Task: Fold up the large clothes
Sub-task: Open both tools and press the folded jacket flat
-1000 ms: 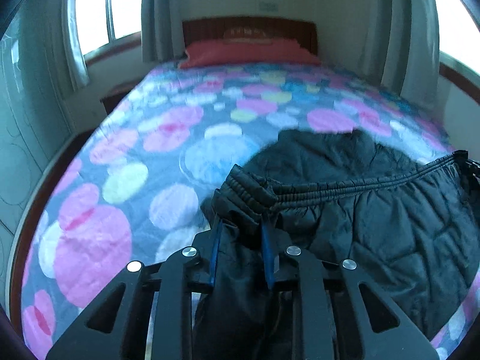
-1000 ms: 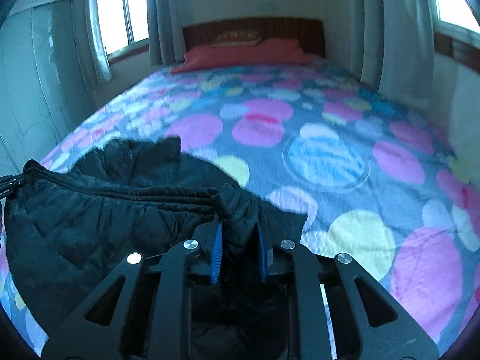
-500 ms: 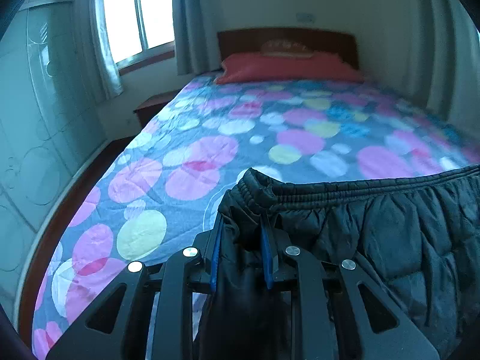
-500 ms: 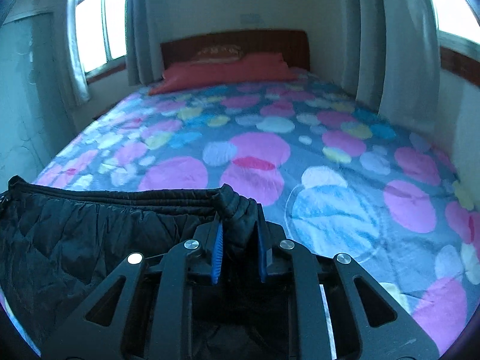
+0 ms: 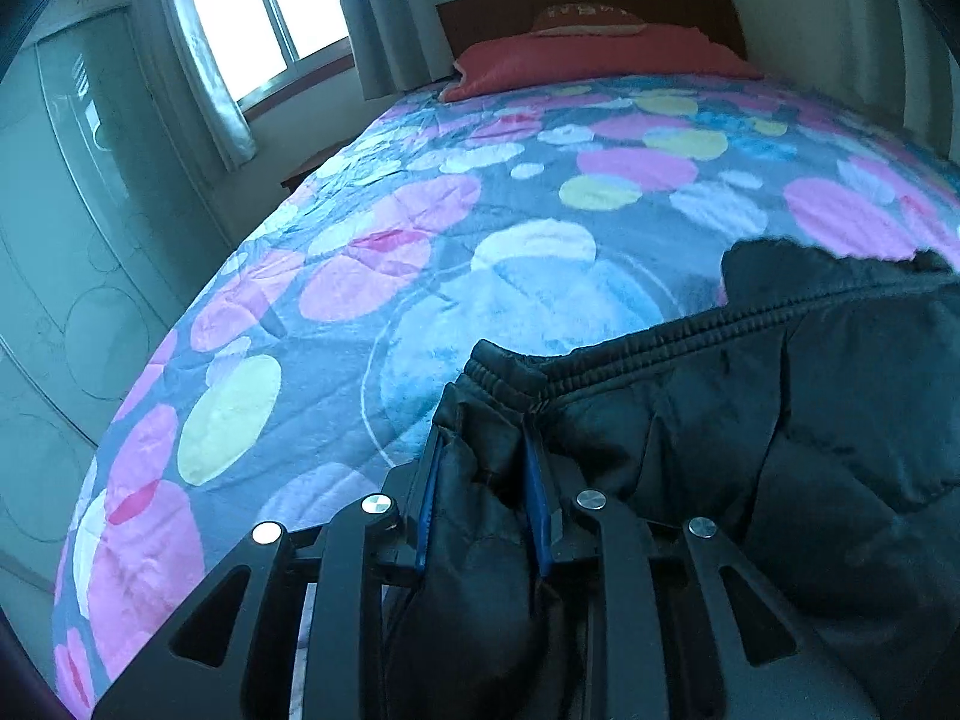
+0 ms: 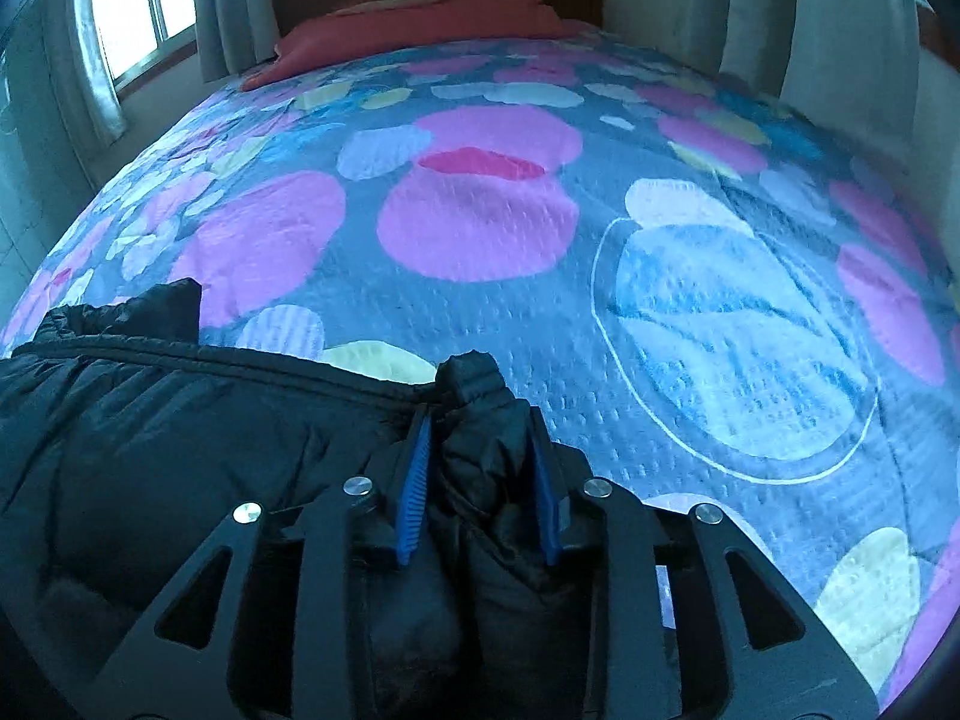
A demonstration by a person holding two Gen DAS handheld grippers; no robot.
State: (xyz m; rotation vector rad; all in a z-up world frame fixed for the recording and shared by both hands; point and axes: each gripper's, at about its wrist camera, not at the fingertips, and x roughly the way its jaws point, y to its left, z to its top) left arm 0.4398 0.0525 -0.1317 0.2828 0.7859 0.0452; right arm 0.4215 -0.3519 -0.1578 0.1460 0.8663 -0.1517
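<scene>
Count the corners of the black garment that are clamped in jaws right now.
2. The left gripper clamps the black quilted garment at one end of its elastic hem; the right gripper clamps the other end. Remaining corners are not fully visible.

Daylight enters from the window (image 5: 264, 6) at upper left, which is blown out to white. The room is dim, with a cool blue cast. Fisheye distortion bows the bed (image 5: 540, 228) and darkens the frame corners. The black garment (image 5: 810, 420) shows little detail; the right view is slightly soft.
</scene>
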